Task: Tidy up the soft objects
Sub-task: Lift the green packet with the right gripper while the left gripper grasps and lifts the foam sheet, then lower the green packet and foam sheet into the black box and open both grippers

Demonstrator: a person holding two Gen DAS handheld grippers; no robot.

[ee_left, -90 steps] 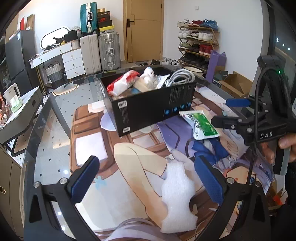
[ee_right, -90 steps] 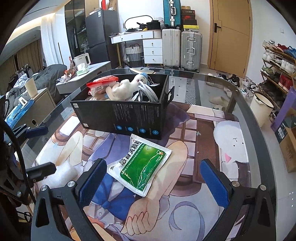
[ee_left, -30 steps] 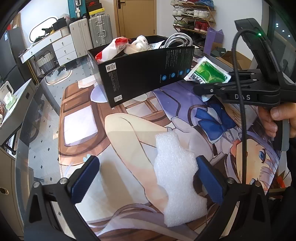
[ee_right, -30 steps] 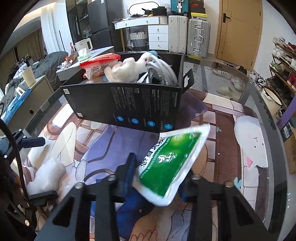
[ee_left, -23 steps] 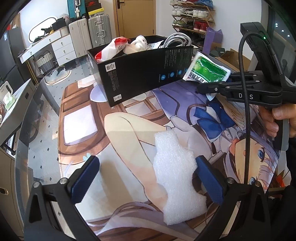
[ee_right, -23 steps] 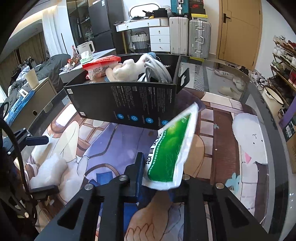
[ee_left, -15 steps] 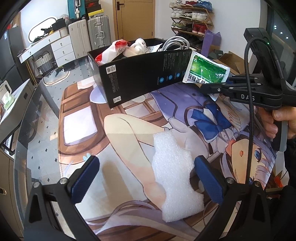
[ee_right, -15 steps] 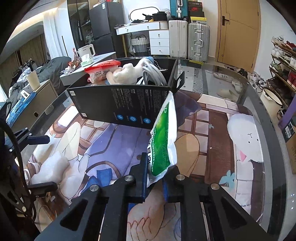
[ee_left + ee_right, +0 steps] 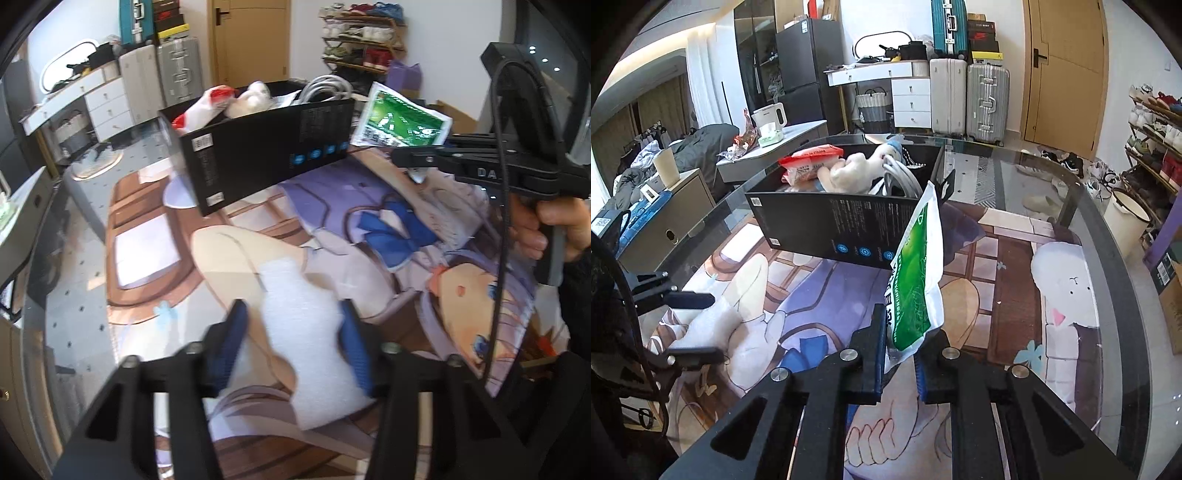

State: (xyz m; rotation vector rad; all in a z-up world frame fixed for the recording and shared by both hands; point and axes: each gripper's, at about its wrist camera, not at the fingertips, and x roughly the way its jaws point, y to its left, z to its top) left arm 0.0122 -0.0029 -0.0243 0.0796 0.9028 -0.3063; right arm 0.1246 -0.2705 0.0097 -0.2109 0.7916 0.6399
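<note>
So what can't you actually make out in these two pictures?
- Left wrist view: whether the left gripper, closing around the foam, presses it yet; motion blur.
- Both views: the box floor; its wall and contents hide it.
- Right wrist view: the pouch print; edge-on.

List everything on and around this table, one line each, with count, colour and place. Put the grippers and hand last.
box: one, black, on the mat, full
wipes pack: one, red and white, in the box
plush toy: one, cream, in the box
cable: one coil, grey, in the box
foam piece: one, white, on the mat
packet: one, green and white, lifted beside the box
mat: one, cartoon print, on the glass table
suitcases: three, behind
right gripper: shut on packet
left gripper: closing around foam
hand: one, holding right gripper
</note>
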